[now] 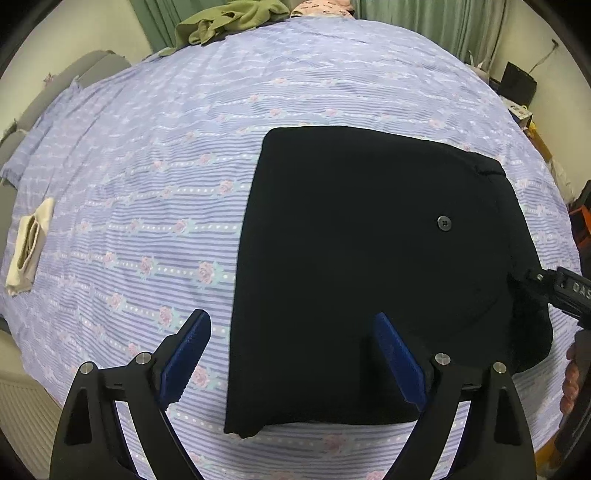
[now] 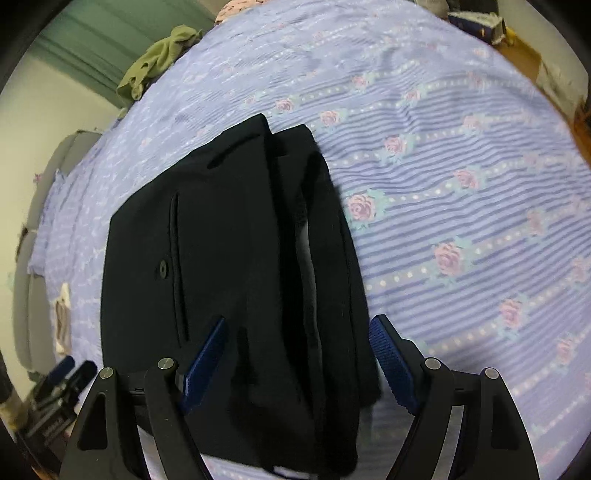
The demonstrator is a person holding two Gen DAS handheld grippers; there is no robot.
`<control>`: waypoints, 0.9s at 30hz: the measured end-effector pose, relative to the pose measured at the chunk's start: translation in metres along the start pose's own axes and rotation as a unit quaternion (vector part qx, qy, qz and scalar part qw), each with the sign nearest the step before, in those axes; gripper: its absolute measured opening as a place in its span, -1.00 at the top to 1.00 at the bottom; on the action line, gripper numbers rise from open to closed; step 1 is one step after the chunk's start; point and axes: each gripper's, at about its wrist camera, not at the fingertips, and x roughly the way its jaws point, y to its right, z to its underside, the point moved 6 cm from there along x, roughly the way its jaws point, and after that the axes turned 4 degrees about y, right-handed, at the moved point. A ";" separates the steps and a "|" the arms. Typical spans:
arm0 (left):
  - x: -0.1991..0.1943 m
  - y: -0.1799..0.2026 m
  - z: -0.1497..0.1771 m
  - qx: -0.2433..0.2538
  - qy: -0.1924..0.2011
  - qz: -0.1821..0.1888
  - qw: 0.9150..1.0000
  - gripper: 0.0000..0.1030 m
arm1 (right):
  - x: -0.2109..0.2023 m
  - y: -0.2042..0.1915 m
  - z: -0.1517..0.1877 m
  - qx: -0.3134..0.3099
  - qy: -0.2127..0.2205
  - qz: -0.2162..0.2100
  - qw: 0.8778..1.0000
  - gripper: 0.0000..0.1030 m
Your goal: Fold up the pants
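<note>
Black folded pants (image 1: 351, 258) lie flat on the purple flowered bedsheet (image 1: 147, 166), a button (image 1: 444, 223) facing up. My left gripper (image 1: 291, 315) hangs open above the pants' near left edge, one finger over the sheet and the other over the cloth. In the right wrist view the pants (image 2: 229, 240) show a back pocket slit, a button (image 2: 162, 268) and stacked folded layers on the right. My right gripper (image 2: 300, 320) stands open astride those layers, its pads apart from the cloth. The right gripper's body (image 1: 554, 291) also shows at the pants' right edge in the left wrist view.
An olive garment (image 1: 229, 22) lies crumpled at the far end of the bed. A folded cream cloth (image 1: 29, 243) rests near the left edge. Grey cushions (image 1: 44, 96) line the left side, boxes (image 1: 521, 110) stand at the far right, and a hand (image 1: 572, 380) shows at the right rim.
</note>
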 end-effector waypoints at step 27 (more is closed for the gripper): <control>0.024 -0.023 -0.005 -0.030 -0.010 0.004 1.000 -0.77 | 0.006 -0.024 0.007 0.061 -0.048 -0.168 0.983 -0.60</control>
